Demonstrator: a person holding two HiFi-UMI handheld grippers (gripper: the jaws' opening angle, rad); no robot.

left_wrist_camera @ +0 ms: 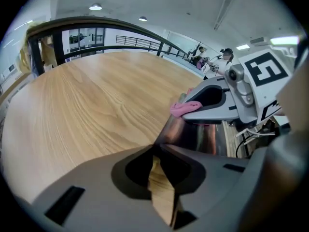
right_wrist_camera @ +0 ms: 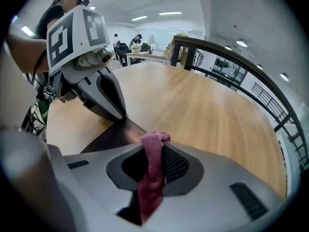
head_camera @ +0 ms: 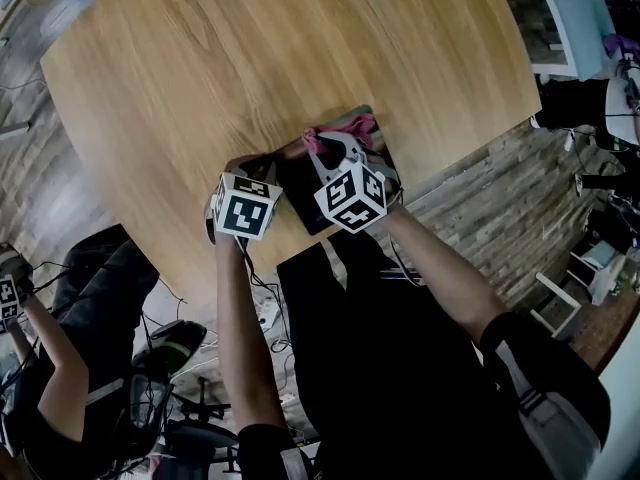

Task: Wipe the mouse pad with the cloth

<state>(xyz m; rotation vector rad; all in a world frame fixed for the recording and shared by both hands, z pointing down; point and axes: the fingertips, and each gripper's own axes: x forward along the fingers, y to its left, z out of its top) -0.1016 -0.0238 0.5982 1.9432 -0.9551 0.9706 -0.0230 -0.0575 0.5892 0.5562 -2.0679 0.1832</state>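
A black mouse pad [head_camera: 312, 196] lies at the near edge of the round wooden table [head_camera: 250, 58]. My left gripper [head_camera: 270, 165] is at the pad's left corner, jaws shut on its edge [left_wrist_camera: 158, 148]; the glossy pad [left_wrist_camera: 198, 134] runs off to the right. My right gripper [head_camera: 327, 140] hovers over the pad's far side, shut on a pink cloth [head_camera: 352, 126]. In the right gripper view the cloth [right_wrist_camera: 153, 168] hangs pinched between the jaws [right_wrist_camera: 154, 141], with the pad [right_wrist_camera: 113, 134] and the left gripper [right_wrist_camera: 118, 114] just beyond. The left gripper view shows the cloth [left_wrist_camera: 182, 108] under the right gripper [left_wrist_camera: 203, 100].
Bare wood stretches beyond the pad. The table's near edge [head_camera: 200, 288] drops to a floor with cables [head_camera: 265, 313]. A seated person [head_camera: 60, 368] with another marker cube [head_camera: 8, 296] is at the lower left. White furniture [head_camera: 575, 18] stands at the upper right.
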